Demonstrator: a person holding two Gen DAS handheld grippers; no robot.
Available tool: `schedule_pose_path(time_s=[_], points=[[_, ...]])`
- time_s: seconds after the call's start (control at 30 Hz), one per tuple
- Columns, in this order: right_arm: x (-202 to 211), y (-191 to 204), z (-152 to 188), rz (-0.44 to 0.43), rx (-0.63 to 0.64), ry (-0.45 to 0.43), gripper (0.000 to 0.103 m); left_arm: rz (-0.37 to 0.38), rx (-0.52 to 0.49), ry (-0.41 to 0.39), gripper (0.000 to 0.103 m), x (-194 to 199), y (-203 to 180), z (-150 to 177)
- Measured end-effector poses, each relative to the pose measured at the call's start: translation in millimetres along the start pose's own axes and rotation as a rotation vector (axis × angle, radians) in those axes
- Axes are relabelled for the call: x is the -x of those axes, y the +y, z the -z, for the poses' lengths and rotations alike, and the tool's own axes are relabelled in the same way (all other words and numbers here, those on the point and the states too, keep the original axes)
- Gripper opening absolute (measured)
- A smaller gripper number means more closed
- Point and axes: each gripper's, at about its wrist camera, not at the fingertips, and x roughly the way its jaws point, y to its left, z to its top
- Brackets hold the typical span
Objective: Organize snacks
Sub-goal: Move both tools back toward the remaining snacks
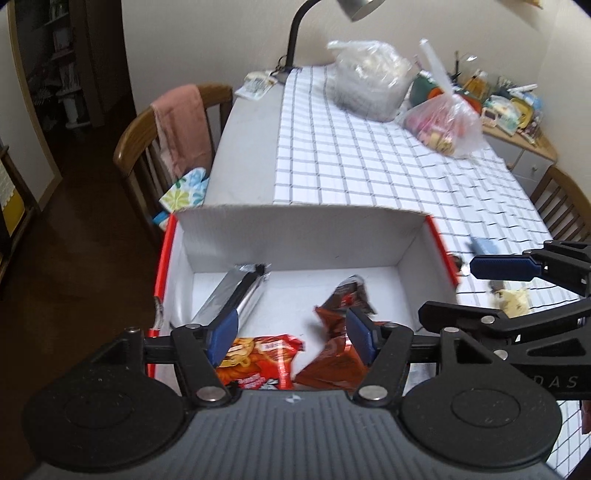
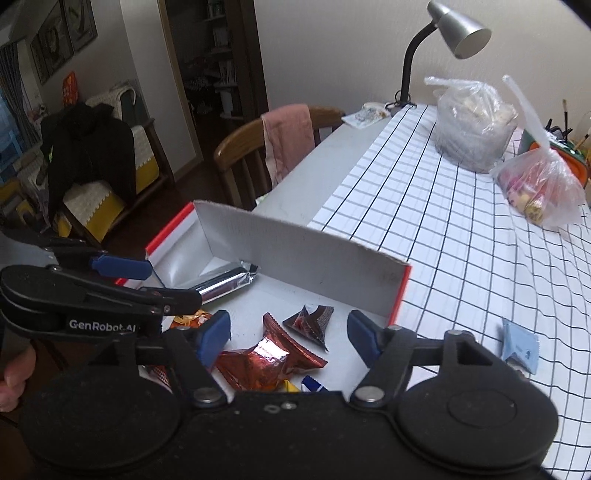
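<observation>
A white cardboard box (image 1: 295, 236) with red edges sits at the near end of the table; it also shows in the right wrist view (image 2: 306, 258). Inside lie a silver packet (image 1: 236, 291) (image 2: 225, 286), a red-orange snack pack (image 1: 262, 360), a brown packet (image 1: 332, 354) (image 2: 258, 365) and a dark wrapper (image 1: 351, 295) (image 2: 310, 321). My left gripper (image 1: 291, 338) is open and empty above the box. My right gripper (image 2: 290, 338) is open and empty above the brown packet. A light blue packet (image 2: 519, 349) and a pale yellow snack (image 1: 513, 297) lie on the cloth outside the box.
A checked cloth (image 2: 461, 236) covers the table. Two plastic bags (image 2: 472, 125) (image 2: 539, 188) and a desk lamp (image 2: 454, 33) stand at the far end. A wooden chair with a pink towel (image 2: 288, 140) stands to the left.
</observation>
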Motion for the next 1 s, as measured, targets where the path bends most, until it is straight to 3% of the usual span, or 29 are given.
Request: schedule_pose_path(time_s=[0.63, 0.73, 1.0], points=[[90.5, -81.7, 36.4, -0.037, -0.055, -0.13, 0.102, 0.081, 0.016, -0.137, 0.075, 37.1, -97.4, 10.5], [102.8, -99.5, 44.2, -0.028, -0.051, -0.144, 0.103, 0.094, 0.019, -0.151, 0.081, 37.9, -117.6, 12.5], [119.6, -159.3, 76.2, 0.03, -0.056, -0.114, 0.103, 0.135, -0.003, -0.122, 0.082, 23.0, -176.2, 15.1]])
